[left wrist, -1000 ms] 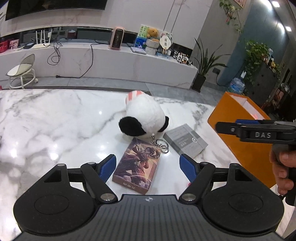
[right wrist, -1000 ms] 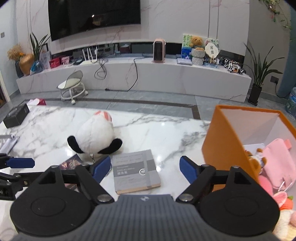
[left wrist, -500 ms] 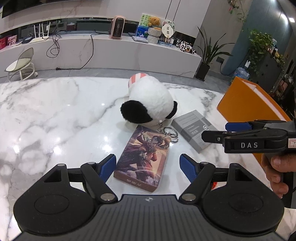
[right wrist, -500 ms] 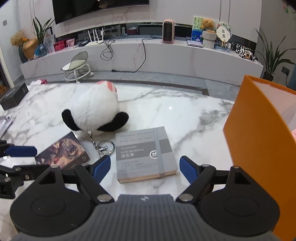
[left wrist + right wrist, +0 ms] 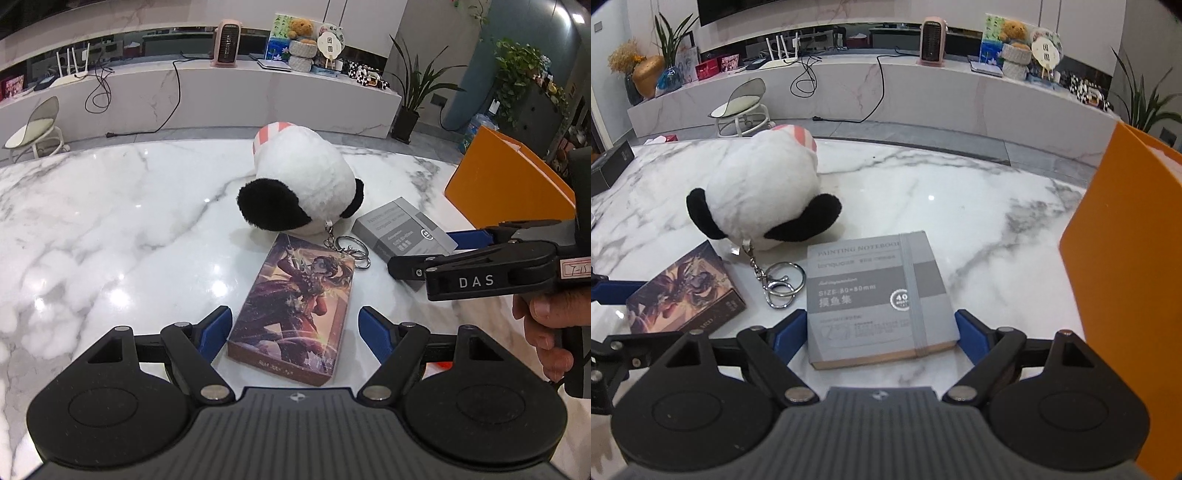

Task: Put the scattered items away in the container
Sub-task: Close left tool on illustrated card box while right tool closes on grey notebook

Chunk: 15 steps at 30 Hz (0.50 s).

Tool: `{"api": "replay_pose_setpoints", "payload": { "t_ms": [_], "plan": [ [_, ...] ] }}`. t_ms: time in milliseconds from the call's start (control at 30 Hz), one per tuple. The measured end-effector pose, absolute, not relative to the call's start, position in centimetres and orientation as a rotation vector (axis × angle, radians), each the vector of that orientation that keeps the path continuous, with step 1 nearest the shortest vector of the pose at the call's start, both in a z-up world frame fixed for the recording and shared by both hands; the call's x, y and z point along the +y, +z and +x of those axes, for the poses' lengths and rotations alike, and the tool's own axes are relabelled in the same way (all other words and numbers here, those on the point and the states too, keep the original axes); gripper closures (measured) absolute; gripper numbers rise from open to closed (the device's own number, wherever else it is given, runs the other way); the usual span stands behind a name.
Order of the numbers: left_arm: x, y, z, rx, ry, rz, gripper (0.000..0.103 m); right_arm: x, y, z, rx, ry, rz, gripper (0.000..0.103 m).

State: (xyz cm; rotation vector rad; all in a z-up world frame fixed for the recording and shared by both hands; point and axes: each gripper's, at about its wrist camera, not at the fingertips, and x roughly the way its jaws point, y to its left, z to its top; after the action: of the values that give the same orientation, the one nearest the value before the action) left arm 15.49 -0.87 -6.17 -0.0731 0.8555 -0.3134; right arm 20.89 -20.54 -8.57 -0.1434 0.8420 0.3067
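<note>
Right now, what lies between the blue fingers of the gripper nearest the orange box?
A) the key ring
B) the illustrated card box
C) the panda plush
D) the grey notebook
D: in the right wrist view the grey notebook lies flat on the marble table between the open fingers of the right gripper, with the orange box just to its right.

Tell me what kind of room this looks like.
Most likely a home living room: a marble table, a long low media shelf under a wall-mounted TV, and potted plants.
</note>
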Motion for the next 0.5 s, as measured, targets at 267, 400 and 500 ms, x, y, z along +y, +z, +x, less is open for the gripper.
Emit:
{"api": "replay_pose_setpoints", "payload": {
  "t_ms": [267,400,500],
  "plan": [
    [-1.22,-6.27,15.72,0.833,-0.307,-0.024,0.014,-20.47,-8.77,21.21,0.822,0.319,-0.152,0.014],
    [-1.43,-6.28,15.76,0.836,-0.305,-0.006,0.019,-20.38,-8.68,21.28,0.829,0.322,-0.157,0.015],
    [-1.37,-6.12,15.73,0.843,-0.314,-0.008,0.028,-20.30,-8.53,21.22,0.837,0.328,-0.162,0.018]
  ]
}}
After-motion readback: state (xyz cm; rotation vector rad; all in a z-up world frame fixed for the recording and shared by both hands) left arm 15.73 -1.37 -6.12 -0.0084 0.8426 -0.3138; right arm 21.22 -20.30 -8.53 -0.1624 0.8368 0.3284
